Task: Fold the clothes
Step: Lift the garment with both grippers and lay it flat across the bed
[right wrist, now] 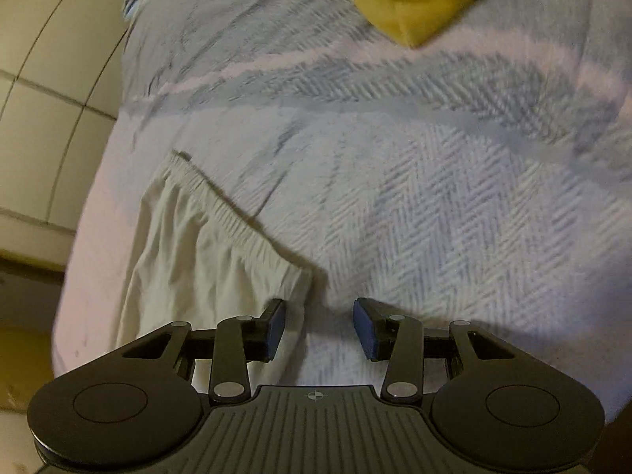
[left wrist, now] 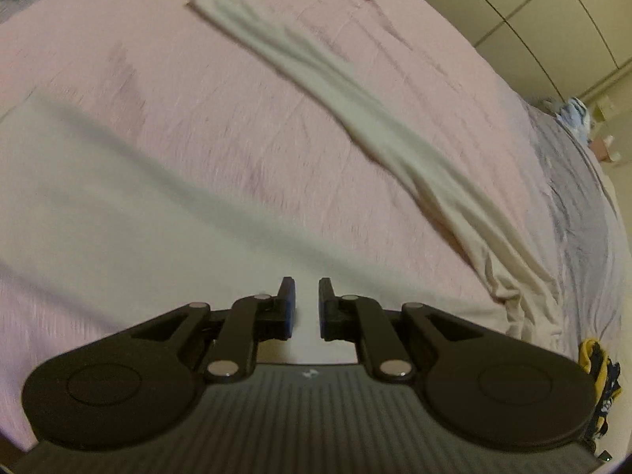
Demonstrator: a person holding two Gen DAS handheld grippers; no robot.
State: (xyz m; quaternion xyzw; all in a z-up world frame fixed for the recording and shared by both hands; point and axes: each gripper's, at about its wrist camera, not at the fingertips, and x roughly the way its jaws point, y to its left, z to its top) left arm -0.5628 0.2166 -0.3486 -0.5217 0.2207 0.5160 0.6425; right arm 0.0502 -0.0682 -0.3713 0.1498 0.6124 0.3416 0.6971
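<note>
White trousers lie spread on the bed. In the left wrist view one leg [left wrist: 355, 98] runs from the far left down to the right. The other leg [left wrist: 98, 197] crosses the near bed under my left gripper [left wrist: 305, 288]. That gripper hovers over this leg with a narrow gap between its blue pads, open, holding nothing. In the right wrist view the elastic waistband [right wrist: 233, 213] slants down to a corner just ahead of the left fingertip [right wrist: 276, 310]. My right gripper [right wrist: 319, 310] is open over the bedspread beside that corner.
The bedspread is pink [left wrist: 197, 79] with a grey-blue herringbone part [right wrist: 434, 197]. A yellow garment [right wrist: 410, 0] lies at the far side, and it shows at the bed's edge [left wrist: 590, 355] too. Cream wardrobe panels [left wrist: 513, 0] stand beyond the bed.
</note>
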